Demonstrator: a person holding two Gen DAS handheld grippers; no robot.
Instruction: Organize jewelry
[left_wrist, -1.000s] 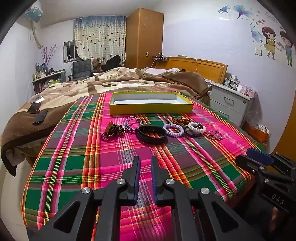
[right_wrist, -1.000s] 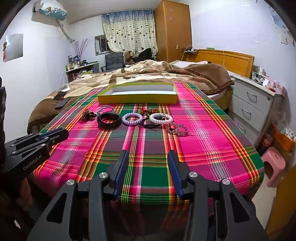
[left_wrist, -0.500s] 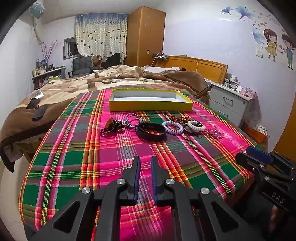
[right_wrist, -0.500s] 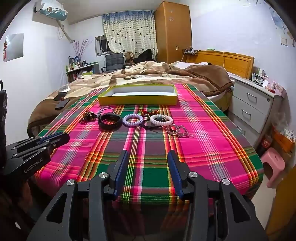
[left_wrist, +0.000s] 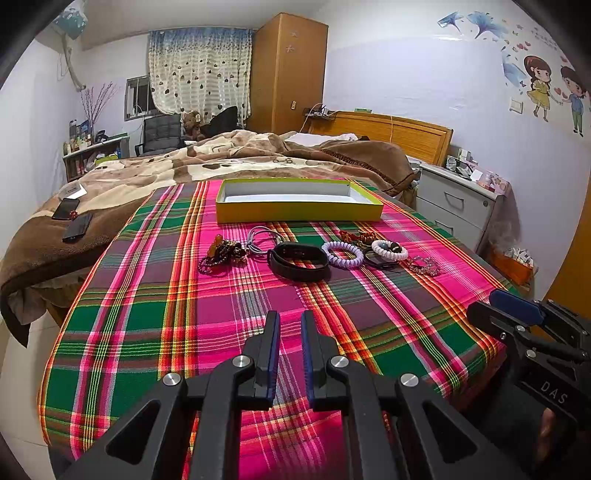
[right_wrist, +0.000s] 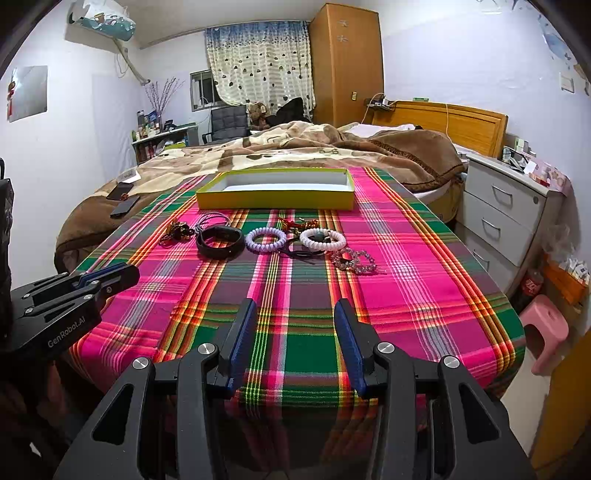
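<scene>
A row of jewelry lies mid-table on the plaid cloth (left_wrist: 155, 317): dark bead bracelets (left_wrist: 221, 253), a grey cord loop (left_wrist: 262, 234), a black band (left_wrist: 299, 260), a purple spiral ring (left_wrist: 342, 254), a white spiral ring (left_wrist: 389, 250) and a crystal bracelet (left_wrist: 423, 265). Behind them stands an empty yellow box (left_wrist: 299, 210) (right_wrist: 275, 192). My left gripper (left_wrist: 289, 321) hovers near the front edge, its jaws a narrow gap apart and holding nothing. My right gripper (right_wrist: 295, 317) is wide open and empty, short of the crystal bracelet (right_wrist: 354, 260).
Behind the table is a bed with a brown blanket (left_wrist: 240, 155), with two phones (left_wrist: 72, 221) lying on it at the left. A grey drawer unit (right_wrist: 506, 218) and a pink stool (right_wrist: 545, 332) stand to the right of the table.
</scene>
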